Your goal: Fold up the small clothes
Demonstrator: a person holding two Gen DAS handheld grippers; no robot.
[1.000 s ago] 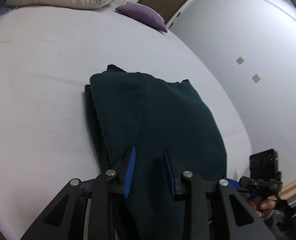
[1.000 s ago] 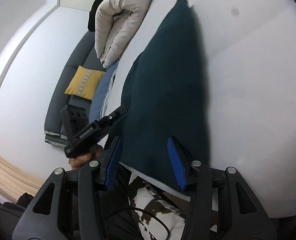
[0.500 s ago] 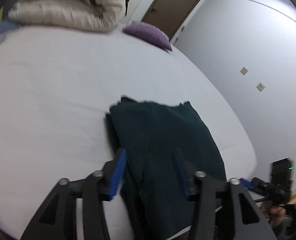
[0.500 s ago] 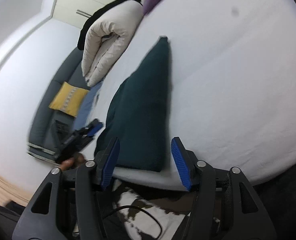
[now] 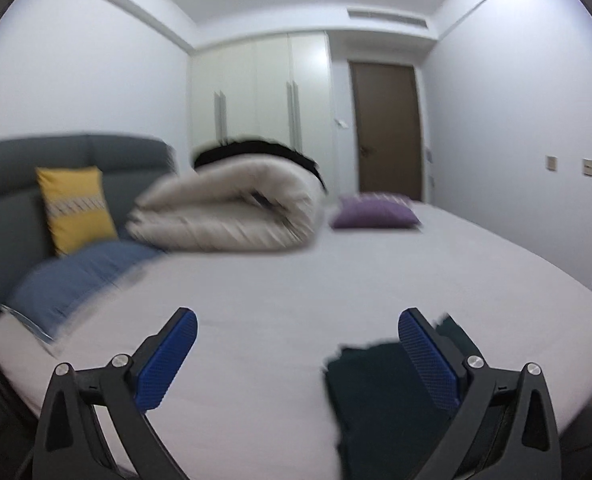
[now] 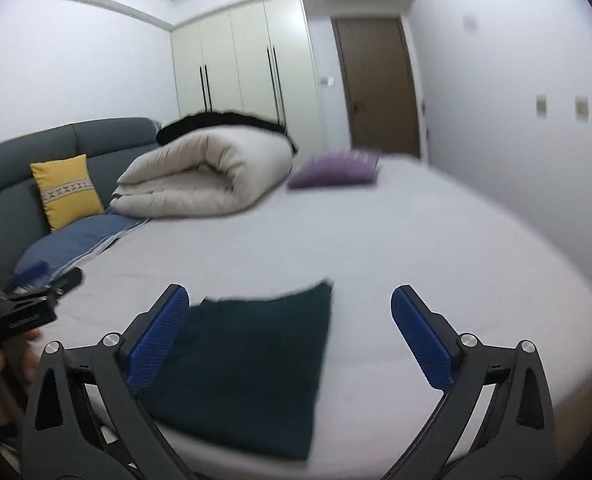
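A folded dark green garment point(image 6: 252, 364) lies flat near the front edge of the white bed point(image 6: 436, 248). In the left wrist view it point(image 5: 380, 404) shows low at the right, partly behind the right finger. My left gripper point(image 5: 296, 356) is wide open and empty, raised above the sheet to the left of the garment. My right gripper point(image 6: 290, 336) is wide open and empty, held above the garment's near part. The left gripper's body point(image 6: 20, 312) shows at the left edge of the right wrist view.
A rolled cream duvet point(image 6: 212, 176) with something black behind it lies at the bed's far side. A purple pillow point(image 6: 336, 172), a blue pillow point(image 6: 72, 240) and a yellow cushion point(image 6: 66, 190) against a grey headboard point(image 6: 24, 160) are further back. Wardrobe and brown door stand behind.
Both grippers have opened wide, lifted away from the garment and tilted up to look level across the room. The garment stays folded on the bed.
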